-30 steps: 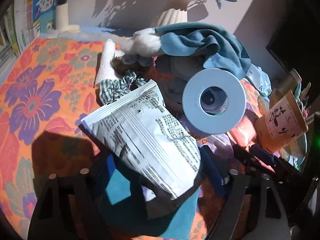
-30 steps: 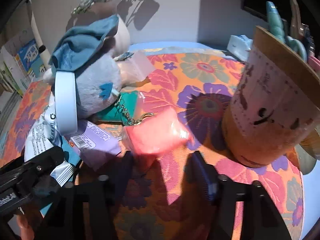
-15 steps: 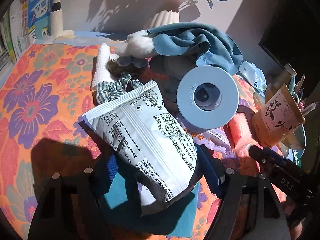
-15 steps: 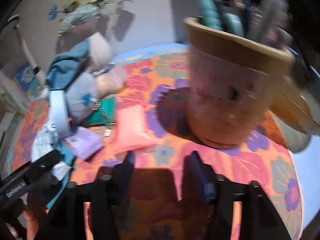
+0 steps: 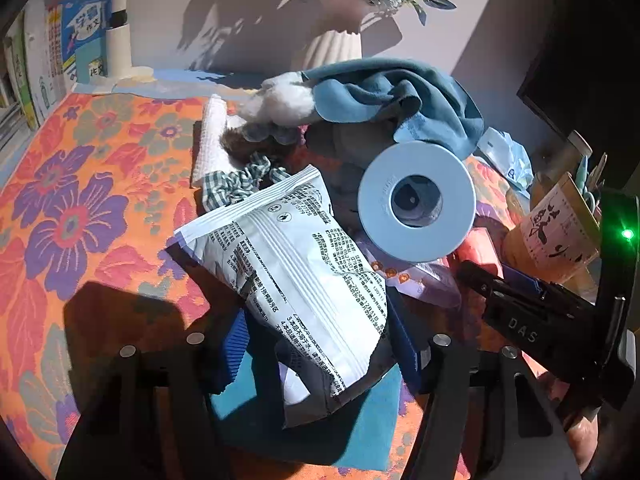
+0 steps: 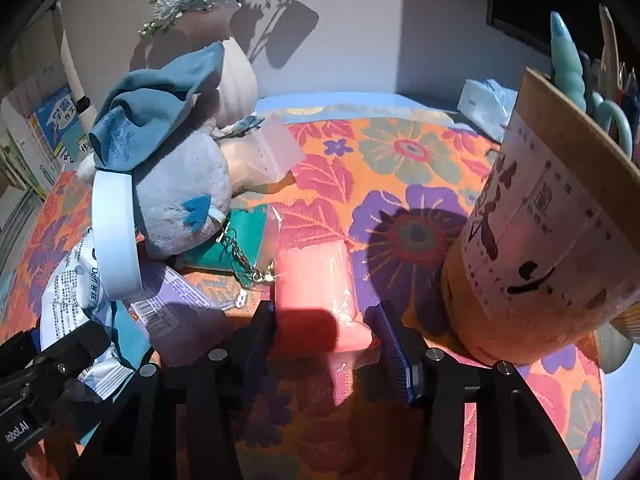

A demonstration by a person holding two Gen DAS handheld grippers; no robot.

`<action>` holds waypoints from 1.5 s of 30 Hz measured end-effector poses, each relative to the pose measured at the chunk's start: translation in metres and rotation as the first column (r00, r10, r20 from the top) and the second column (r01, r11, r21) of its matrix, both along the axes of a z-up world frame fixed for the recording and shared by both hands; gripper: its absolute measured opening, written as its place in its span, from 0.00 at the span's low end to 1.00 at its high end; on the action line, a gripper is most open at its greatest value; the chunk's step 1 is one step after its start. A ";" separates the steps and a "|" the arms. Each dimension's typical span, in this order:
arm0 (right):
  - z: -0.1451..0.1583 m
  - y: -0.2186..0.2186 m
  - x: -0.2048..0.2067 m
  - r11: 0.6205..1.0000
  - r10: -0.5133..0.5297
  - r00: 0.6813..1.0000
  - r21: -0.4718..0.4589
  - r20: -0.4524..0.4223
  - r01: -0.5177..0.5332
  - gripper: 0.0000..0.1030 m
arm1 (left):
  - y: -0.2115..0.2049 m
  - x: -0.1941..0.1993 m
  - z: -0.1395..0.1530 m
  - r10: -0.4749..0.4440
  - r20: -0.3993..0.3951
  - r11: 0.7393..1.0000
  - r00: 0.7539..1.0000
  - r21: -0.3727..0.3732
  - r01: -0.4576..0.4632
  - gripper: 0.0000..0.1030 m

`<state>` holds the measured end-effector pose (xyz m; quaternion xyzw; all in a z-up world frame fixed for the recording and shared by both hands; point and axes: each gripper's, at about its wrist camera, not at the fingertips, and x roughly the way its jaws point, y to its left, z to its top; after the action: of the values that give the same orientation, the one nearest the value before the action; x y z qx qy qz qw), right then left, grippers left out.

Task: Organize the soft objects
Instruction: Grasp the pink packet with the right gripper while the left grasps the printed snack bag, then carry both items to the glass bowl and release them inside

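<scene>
In the left wrist view my left gripper (image 5: 320,340) is open, its blue pads on either side of the lower end of a white printed packet (image 5: 296,276) that lies on a teal cloth (image 5: 352,432). Behind it lie a pale blue tape roll (image 5: 416,206), a grey plush toy with a blue cloth (image 5: 400,100) on it, and a checked scrunchie (image 5: 236,182). In the right wrist view my right gripper (image 6: 328,336) is open around the near end of a pink soft pack in clear wrap (image 6: 316,288). The plush toy (image 6: 180,196) lies to its left.
A brown paper cup of pens (image 6: 544,216) stands close on the right of the pink pack. A purple packet (image 6: 172,308) and a keychain (image 6: 244,264) lie left of it. A white vase (image 5: 336,44) and books (image 5: 80,32) stand at the back of the floral tablecloth (image 5: 80,184).
My right gripper swung toward the cup, then came back and moved forward, so the pink pack now lies between its pads. My left gripper pulled back slightly, still around the white packet.
</scene>
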<state>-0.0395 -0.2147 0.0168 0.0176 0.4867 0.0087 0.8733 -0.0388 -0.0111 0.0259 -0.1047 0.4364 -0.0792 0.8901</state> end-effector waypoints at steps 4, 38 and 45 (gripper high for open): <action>0.014 -0.004 -0.008 1.000 0.003 0.999 0.018 0.047 -0.003 0.48 | 0.005 -0.001 0.010 0.010 0.023 1.000 1.000 -0.007 -0.009 0.55; 0.195 -0.183 -0.084 0.947 -0.320 0.886 0.103 0.337 0.303 0.48 | -0.214 -0.017 0.172 -0.398 0.330 0.908 0.856 0.011 0.418 0.55; 0.177 -0.253 -0.086 0.900 -0.435 0.862 0.130 0.261 0.416 0.48 | -0.294 -0.008 0.172 -0.500 0.312 0.855 0.808 0.031 0.518 0.55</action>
<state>-0.1253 -0.4674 0.1940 0.1532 0.3399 -0.1650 0.9131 -0.0464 -0.3048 0.1975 0.0051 0.3014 -0.3420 0.8900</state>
